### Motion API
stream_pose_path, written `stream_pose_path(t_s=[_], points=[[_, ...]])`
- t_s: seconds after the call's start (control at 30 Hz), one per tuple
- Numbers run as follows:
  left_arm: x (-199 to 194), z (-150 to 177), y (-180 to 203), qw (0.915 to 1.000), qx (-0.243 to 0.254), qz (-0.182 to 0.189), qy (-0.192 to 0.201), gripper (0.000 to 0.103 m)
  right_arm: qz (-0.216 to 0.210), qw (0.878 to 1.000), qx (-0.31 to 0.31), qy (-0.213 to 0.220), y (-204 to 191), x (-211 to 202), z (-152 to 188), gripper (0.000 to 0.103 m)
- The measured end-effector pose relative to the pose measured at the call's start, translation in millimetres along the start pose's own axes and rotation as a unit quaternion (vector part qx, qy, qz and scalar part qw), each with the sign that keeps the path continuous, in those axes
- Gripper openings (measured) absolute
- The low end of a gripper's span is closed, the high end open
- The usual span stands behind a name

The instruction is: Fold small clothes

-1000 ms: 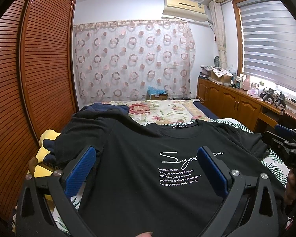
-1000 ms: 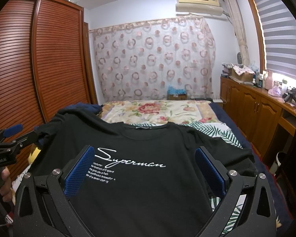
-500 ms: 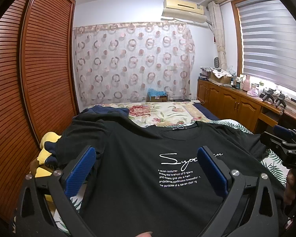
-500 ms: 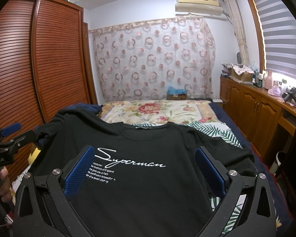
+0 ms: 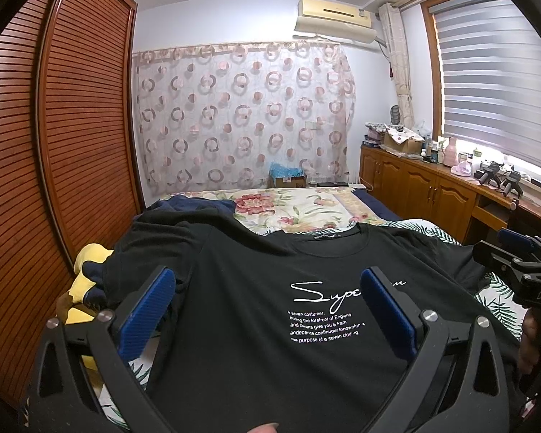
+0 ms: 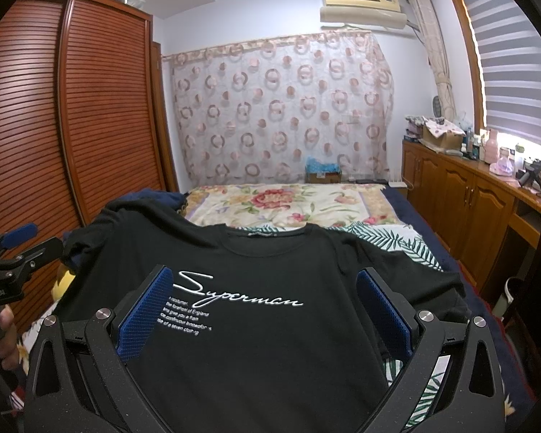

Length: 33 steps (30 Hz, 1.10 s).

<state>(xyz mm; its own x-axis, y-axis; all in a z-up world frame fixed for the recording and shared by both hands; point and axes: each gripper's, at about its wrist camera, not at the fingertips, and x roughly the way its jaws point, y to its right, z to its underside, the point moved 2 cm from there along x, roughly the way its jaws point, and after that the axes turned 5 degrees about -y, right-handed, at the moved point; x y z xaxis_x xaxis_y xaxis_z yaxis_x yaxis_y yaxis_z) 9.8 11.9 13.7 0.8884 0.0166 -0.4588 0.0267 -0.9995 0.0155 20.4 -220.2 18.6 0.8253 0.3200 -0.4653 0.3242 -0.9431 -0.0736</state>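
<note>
While the black T-shirt (image 5: pixel 256 324) lies spread face up on the bed (image 5: pixel 306 209), collar away from you and white "Superman" script showing, your left tongs (image 5: pixel 267 310) hover above its chest, spread wide and gripping nothing; your right tongs (image 6: pixel 263 306) hang likewise released over the print. A navy garment (image 6: pixel 158 198) sits bunched beside the far left sleeve.

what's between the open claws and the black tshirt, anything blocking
Nothing visible. Both the left claw and right claw are open just above the black t-shirt, spread front-up on the bed, with only air between.
</note>
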Motion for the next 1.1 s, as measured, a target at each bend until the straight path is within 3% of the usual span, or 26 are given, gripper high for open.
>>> stream_pose_path(t_s=[0.87,1.1], points=[[-6,-6,4,1.0000,0.000,0.000,0.001,0.103,-0.002,1.000,0.001,0.001,1,0,1,0.103],[18,6,-11,0.9997,-0.009,-0.013,-0.021,0.103,-0.014,1.000,0.005,-0.023,-10,8,3,0.103]])
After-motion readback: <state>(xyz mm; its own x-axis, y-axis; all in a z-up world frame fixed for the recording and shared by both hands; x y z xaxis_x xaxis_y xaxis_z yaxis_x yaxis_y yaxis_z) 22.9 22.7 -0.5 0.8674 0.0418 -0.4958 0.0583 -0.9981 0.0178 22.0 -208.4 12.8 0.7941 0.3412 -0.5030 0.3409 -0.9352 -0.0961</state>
